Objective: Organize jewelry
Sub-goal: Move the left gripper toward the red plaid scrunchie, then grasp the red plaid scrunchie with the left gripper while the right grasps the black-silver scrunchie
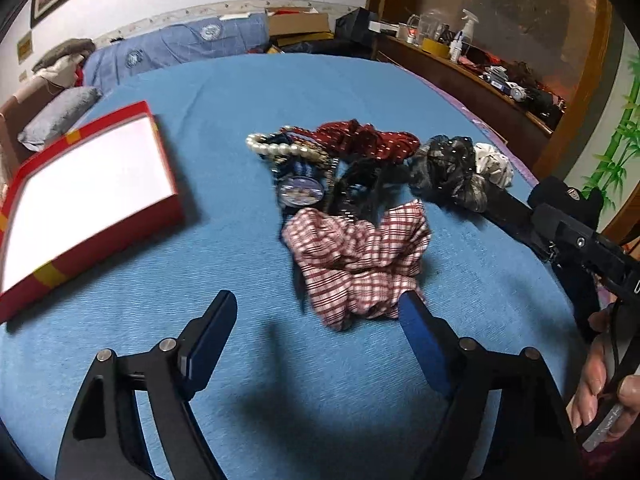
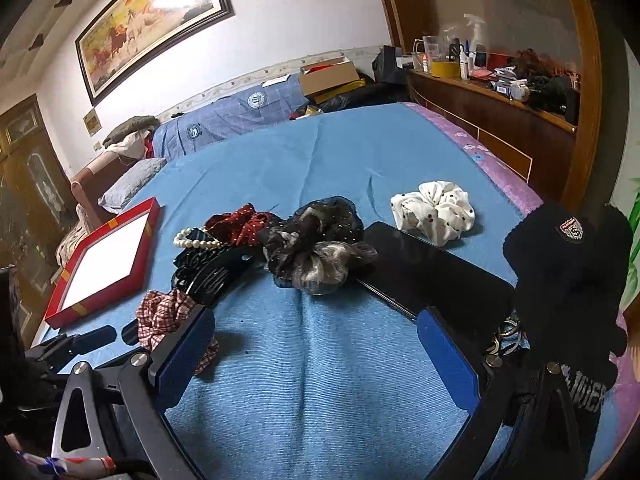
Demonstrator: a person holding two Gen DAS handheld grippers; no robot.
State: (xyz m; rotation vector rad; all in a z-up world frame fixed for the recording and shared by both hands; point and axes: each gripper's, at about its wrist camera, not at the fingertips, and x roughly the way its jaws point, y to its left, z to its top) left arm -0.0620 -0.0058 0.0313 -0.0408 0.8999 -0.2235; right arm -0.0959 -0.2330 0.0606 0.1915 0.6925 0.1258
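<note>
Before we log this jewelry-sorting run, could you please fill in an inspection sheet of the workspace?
Surface: blue bedspread.
Job's things: red box, open and empty; pearl bracelet, plaid scrunchie, dark red scrunchie, grey scrunchie, white scrunchie, black claw clip.
Clutter: phone, black knit hat.
Grippers: left hand-held gripper and right hand-held gripper open, empty.
Cables: nothing seen.
Surroundings: pillows, painting, cluttered wooden shelf.

Even indoor light, strong fisheye bend, some motion blur

The white inside of the red box (image 1: 88,184) blows out to glare, as does the framed painting (image 2: 152,20). Soft shadows fall on the blue bedspread (image 1: 320,380) under the tongs. The plaid scrunchie (image 1: 356,260) looks smeared; corners darken to black and edges curve.
</note>
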